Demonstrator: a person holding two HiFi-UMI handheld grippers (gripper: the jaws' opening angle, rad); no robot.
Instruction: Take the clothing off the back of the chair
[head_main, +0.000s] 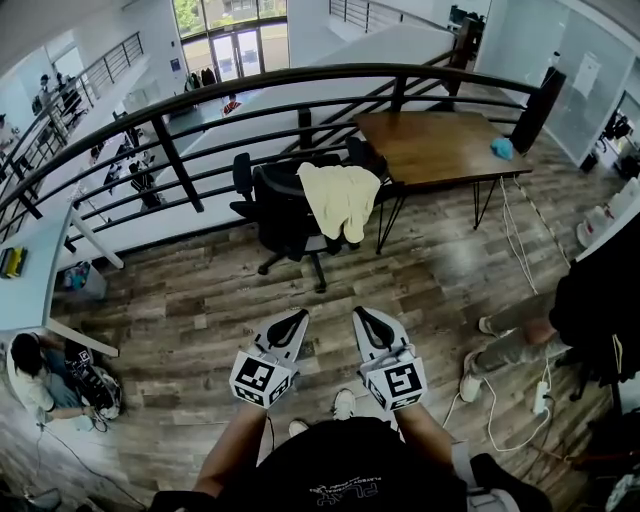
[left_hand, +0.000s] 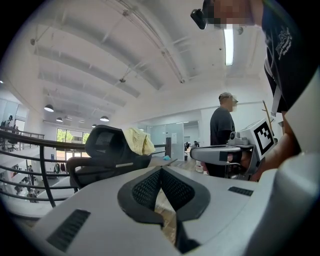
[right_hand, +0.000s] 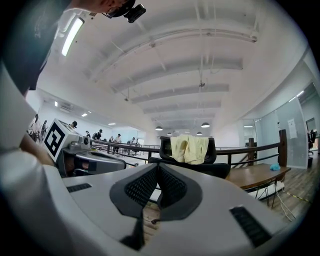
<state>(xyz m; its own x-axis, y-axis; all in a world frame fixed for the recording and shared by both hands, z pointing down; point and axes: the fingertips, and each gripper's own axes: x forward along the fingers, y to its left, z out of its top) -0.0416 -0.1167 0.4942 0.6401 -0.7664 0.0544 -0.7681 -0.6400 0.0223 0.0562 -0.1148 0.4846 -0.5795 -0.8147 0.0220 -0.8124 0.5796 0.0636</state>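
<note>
Just one garment (head_main: 340, 200), one chair (head_main: 281, 208).

- Head view: high above, facing steeply down; left gripper (head_main: 292, 318) and right gripper (head_main: 368, 316) close under it, chair (head_main: 285, 215) well beyond the jaws.
- Each gripper view: low, level, looking along its own jaws, other gripper alongside.
- Shared by all three: chair and draped clothing (head_main: 340, 195) ahead of the jaws.

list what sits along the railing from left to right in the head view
white desk → black office chair with the yellow garment draped on its back → wooden table → small blue object on the table's right end
</note>
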